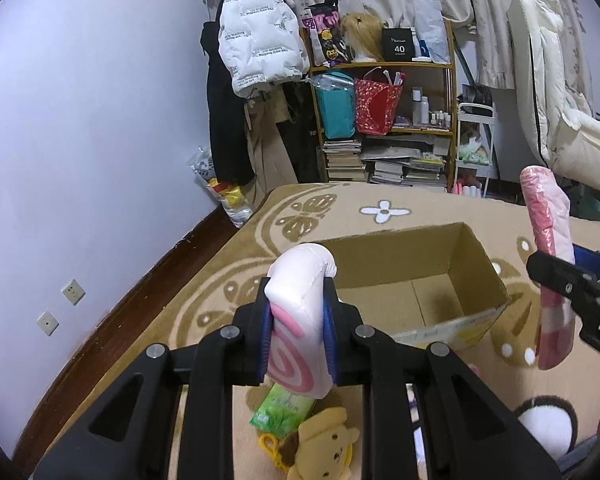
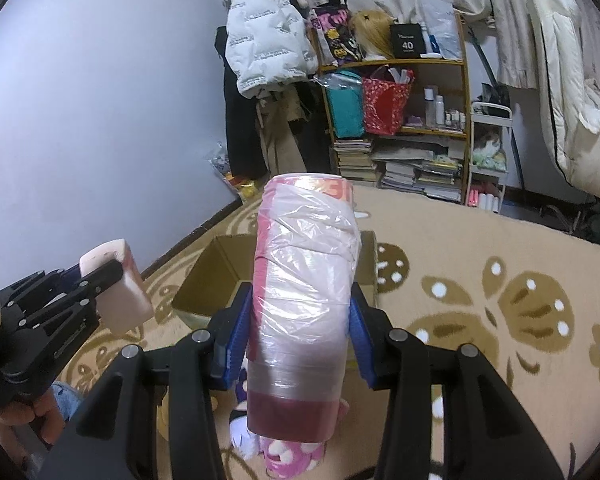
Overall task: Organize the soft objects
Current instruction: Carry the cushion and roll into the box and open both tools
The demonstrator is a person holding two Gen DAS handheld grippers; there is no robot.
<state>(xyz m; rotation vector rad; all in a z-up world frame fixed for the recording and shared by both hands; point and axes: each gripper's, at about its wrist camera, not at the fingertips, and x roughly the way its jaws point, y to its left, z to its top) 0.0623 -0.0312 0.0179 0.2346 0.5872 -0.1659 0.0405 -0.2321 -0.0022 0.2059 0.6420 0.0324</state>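
My left gripper (image 1: 296, 320) is shut on a soft white and pink swirl roll toy (image 1: 300, 300), held above the carpet just left of an open cardboard box (image 1: 452, 264). The toy also shows in the right wrist view (image 2: 120, 280). My right gripper (image 2: 300, 320) is shut on a pink and white roll wrapped in clear plastic (image 2: 304, 288), held upright over the near side of the box (image 2: 208, 276). That roll shows at the right in the left wrist view (image 1: 548, 248). The box looks empty inside.
On the beige flower-patterned carpet (image 1: 380, 208) below lie a green tissue pack (image 1: 280, 408), a yellow bear plush (image 1: 328, 444) and a pink plush (image 2: 288, 456). A cluttered shelf (image 1: 384, 120), hanging coats and a white duvet (image 1: 556, 112) stand behind.
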